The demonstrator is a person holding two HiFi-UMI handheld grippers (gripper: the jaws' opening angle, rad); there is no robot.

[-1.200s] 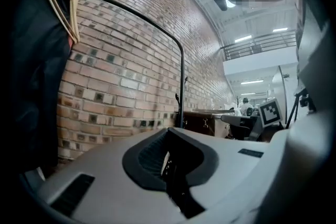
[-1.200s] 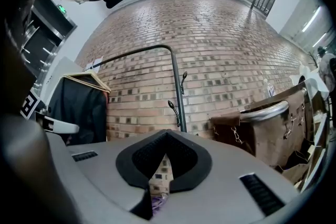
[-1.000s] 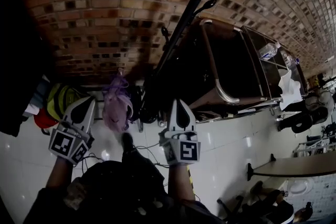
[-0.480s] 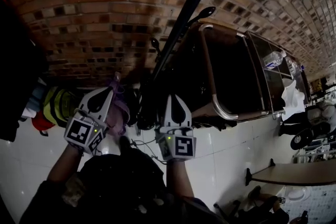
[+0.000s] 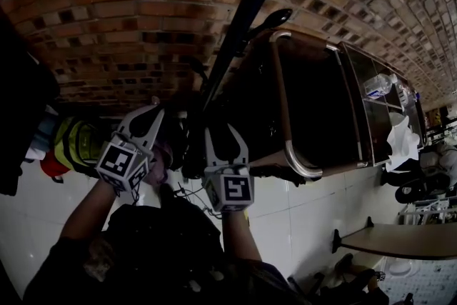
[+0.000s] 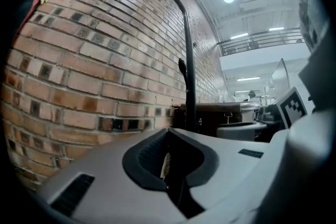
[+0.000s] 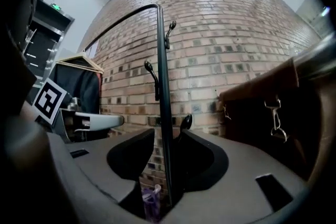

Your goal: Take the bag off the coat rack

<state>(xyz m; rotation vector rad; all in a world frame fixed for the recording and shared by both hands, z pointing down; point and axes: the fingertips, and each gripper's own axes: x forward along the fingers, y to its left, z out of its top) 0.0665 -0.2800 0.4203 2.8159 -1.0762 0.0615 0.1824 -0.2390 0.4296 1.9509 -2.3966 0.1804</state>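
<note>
Jaws of the right gripper (image 7: 168, 134) stood wide apart, having just been opening. Nothing was pinched, though the black upright of the coat rack (image 7: 160, 86) showed through the gap and a scrap of the purple bag (image 7: 151, 201) showed at its bottom. Whether the upright stood inside the jaws or beyond them could not be told. On the left gripper (image 6: 169, 135) the jaws were pressed together, leaving only a thin slit with a pale sliver in it, too small to identify.

In the head view both grippers pointed toward the foot of the rack, the left one just beside the right. The bag sat low by the rack's base, between the two grippers and largely hidden behind the left one. Curved hooks (image 7: 169, 29) branched from the upright.

A brick wall (image 5: 143, 11) stood behind. Dark brown furniture (image 5: 314, 96) with a metal tube frame stood to the right and a yellow-green bundle (image 5: 75, 143) to the left, on a white tiled floor (image 5: 300, 211).
</note>
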